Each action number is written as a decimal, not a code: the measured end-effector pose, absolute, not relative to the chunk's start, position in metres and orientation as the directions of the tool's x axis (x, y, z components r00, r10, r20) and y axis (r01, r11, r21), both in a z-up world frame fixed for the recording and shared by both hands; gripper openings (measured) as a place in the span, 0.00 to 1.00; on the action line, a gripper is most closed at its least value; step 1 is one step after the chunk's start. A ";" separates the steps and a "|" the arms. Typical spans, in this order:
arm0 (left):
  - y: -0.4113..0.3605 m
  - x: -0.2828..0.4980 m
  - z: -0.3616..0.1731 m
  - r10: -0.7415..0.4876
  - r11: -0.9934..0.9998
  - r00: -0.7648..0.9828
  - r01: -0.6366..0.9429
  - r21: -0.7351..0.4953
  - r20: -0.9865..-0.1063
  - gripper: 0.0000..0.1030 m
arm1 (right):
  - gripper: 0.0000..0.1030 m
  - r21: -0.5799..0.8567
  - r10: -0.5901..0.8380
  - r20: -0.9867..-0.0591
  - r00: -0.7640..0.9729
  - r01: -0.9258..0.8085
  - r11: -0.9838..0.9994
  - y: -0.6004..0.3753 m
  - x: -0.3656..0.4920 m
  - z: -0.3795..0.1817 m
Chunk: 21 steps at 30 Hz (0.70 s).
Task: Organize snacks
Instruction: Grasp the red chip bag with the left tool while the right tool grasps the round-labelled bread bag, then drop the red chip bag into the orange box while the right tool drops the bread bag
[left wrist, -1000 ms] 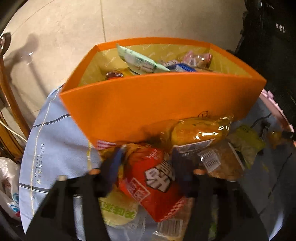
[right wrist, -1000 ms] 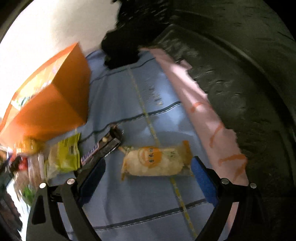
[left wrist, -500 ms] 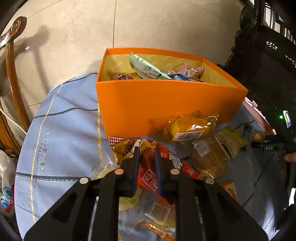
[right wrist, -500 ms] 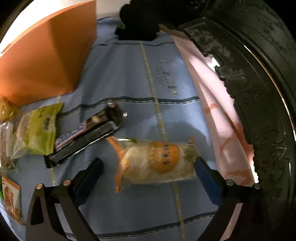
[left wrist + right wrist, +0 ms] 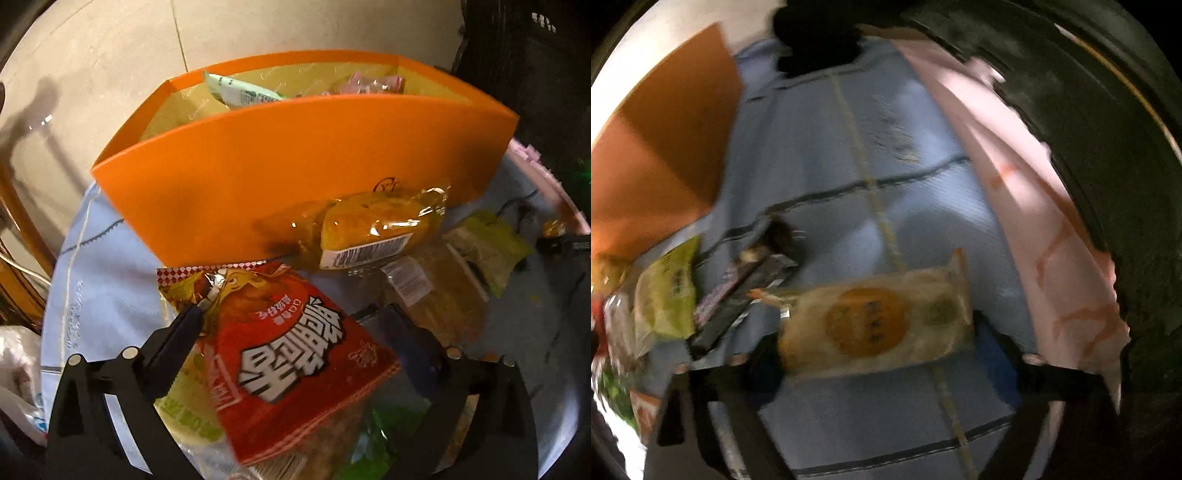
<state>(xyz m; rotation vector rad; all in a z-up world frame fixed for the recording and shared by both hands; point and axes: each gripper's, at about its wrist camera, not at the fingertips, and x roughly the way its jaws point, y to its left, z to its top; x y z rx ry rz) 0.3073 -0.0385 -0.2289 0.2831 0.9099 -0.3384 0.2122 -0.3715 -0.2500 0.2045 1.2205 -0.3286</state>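
Note:
An orange box (image 5: 295, 166) with several snacks inside stands on the blue cloth (image 5: 99, 277). In front of it lies a red snack bag (image 5: 303, 369). My left gripper (image 5: 291, 325) straddles that bag, its jaws opening wide and the pads not pressing on it. A yellow cake packet (image 5: 369, 229) leans against the box wall. In the blurred right wrist view a pale pastry packet (image 5: 879, 321) with an orange circle lies crosswise between the fingers of my right gripper (image 5: 877, 350). Its jaws are closing, with the pads near the packet's ends.
A dark chocolate bar (image 5: 738, 299) and a green packet (image 5: 665, 295) lie left of the pastry, near the orange box (image 5: 665, 155). More packets lie under the red bag. A pink cloth (image 5: 1015, 166) and dark carved furniture (image 5: 1108, 147) border the right. A wooden chair (image 5: 18, 221) stands left.
My left gripper shut with nothing in it half a second ago, then opened wide and came down astride the red bag. My right gripper sank toward the pastry packet and its jaws narrowed.

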 end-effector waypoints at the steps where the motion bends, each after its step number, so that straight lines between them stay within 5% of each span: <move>1: -0.036 0.308 -0.227 -0.169 0.919 0.578 0.385 0.085 -0.798 0.63 | 0.76 -0.013 -0.121 -0.944 0.307 0.333 0.943 -0.365 0.213 -0.250; 8: -0.010 0.296 -0.221 -0.266 0.908 0.544 0.419 -0.017 -0.796 0.58 | 0.75 0.095 -0.017 -0.917 0.399 0.258 0.961 -0.322 0.197 -0.235; 21: 0.019 0.244 -0.153 -0.396 0.892 0.633 0.437 -0.115 -0.666 0.58 | 0.76 0.171 0.106 -0.841 0.530 0.074 0.983 -0.245 0.183 -0.158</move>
